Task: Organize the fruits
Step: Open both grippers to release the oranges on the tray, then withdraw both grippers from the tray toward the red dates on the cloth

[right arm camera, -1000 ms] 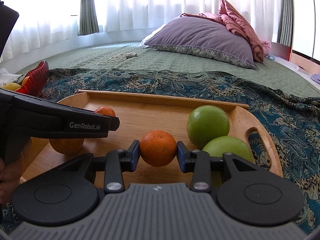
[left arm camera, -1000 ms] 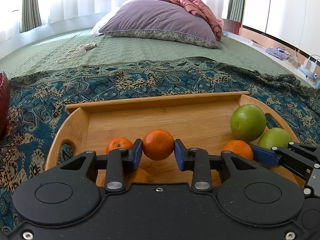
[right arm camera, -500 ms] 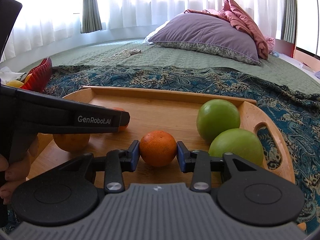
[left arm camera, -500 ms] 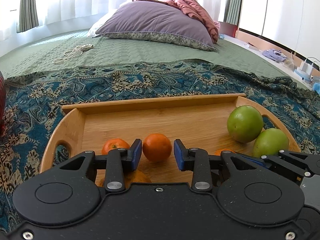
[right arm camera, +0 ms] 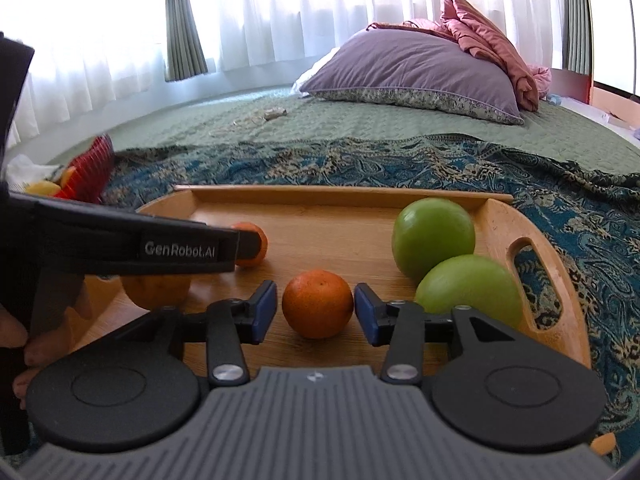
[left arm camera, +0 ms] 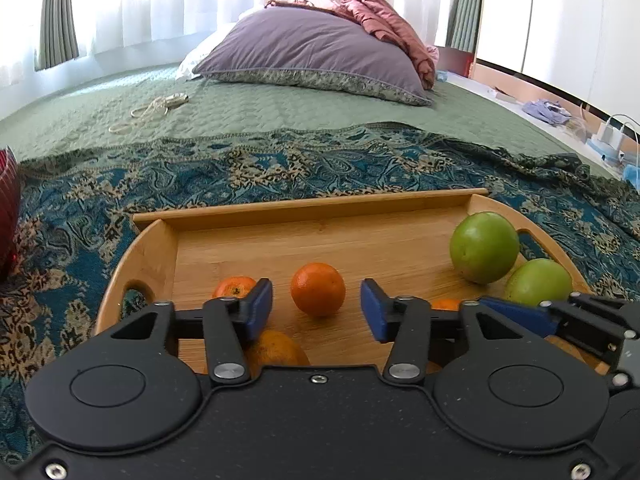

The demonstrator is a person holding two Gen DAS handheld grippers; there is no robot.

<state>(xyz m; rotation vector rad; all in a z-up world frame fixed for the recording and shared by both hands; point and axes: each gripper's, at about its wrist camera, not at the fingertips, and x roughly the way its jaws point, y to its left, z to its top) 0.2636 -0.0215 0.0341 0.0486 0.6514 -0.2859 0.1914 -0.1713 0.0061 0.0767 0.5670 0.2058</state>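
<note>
A wooden tray (left arm camera: 152,256) (right arm camera: 496,220) lies on a patterned blanket. An orange (left arm camera: 318,289) rests on the tray between the blue pads of my left gripper (left arm camera: 316,312); the jaws are opening, with a clear gap on both sides. A second orange (right arm camera: 318,303) sits between the pads of my right gripper (right arm camera: 316,312), whose jaws are also opening and stand just off the fruit. Two green apples (right arm camera: 434,236) (right arm camera: 470,292) lie at the tray's right end. Two more oranges (left arm camera: 234,286) (left arm camera: 272,346) lie near the left pad.
A red basket (right arm camera: 90,168) holding yellow fruit stands left of the tray. A purple pillow (left arm camera: 312,56) and a white cord (left arm camera: 156,108) lie farther back on the green bedspread. The left gripper's long finger (right arm camera: 180,246) crosses the tray's left side, with a hand (right arm camera: 16,336) behind it.
Both grippers have opened and let go of their oranges, which now rest on the tray. Neither hand has shifted much.
</note>
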